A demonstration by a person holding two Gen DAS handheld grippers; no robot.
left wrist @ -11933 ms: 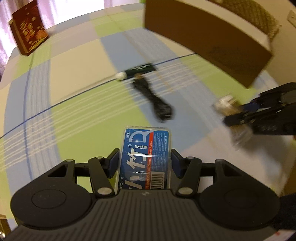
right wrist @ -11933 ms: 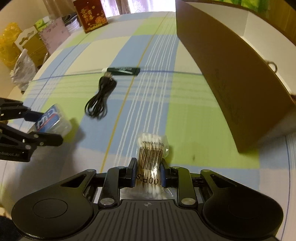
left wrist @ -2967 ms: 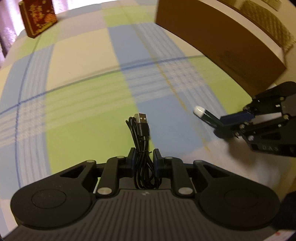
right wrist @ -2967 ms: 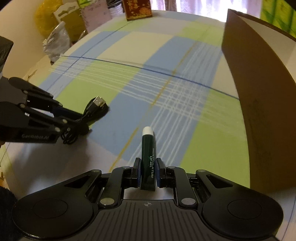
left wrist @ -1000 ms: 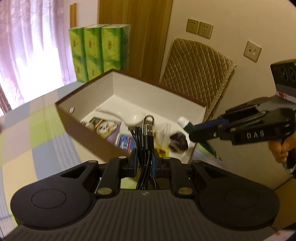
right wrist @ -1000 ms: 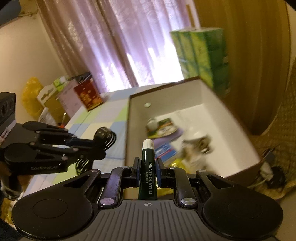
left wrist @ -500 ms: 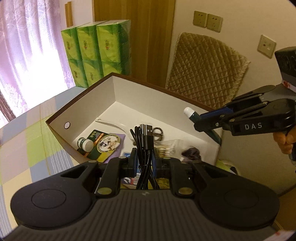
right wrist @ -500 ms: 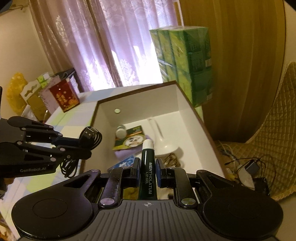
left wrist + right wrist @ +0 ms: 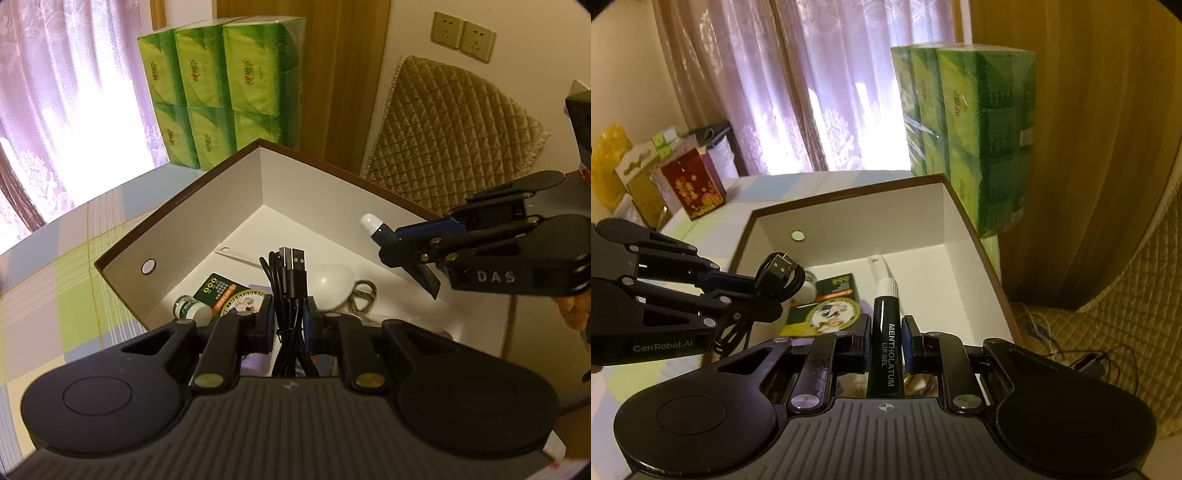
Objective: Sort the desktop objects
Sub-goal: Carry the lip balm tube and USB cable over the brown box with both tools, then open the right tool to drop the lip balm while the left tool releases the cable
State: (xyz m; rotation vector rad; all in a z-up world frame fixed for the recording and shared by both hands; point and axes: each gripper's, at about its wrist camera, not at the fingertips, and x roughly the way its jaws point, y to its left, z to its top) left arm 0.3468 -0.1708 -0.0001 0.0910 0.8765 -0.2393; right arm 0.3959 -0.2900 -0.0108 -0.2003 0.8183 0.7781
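My left gripper point(image 9: 290, 314) is shut on a coiled black USB cable point(image 9: 291, 291) and holds it above the open brown box point(image 9: 207, 192) with white inside. It also shows in the right wrist view point(image 9: 764, 288), cable point(image 9: 781, 275) in its jaws. My right gripper point(image 9: 885, 334) is shut on a dark green lip gel tube point(image 9: 885, 332) with a white cap, held over the box point(image 9: 849, 218). In the left wrist view it point(image 9: 410, 247) hovers above the box's right wall with the tube point(image 9: 376, 227).
In the box lie a white spoon point(image 9: 332, 280), a green card point(image 9: 218, 291), a small bottle point(image 9: 190, 308) and a ring point(image 9: 364, 290). Green tissue packs point(image 9: 221, 88) stand behind the box. A red box point(image 9: 692, 186) stands on the checked tablecloth point(image 9: 55, 288). A quilted chair point(image 9: 450, 129) is at right.
Both grippers have moved on over the box with their loads; the box fills more of each view. Neither grip has changed.
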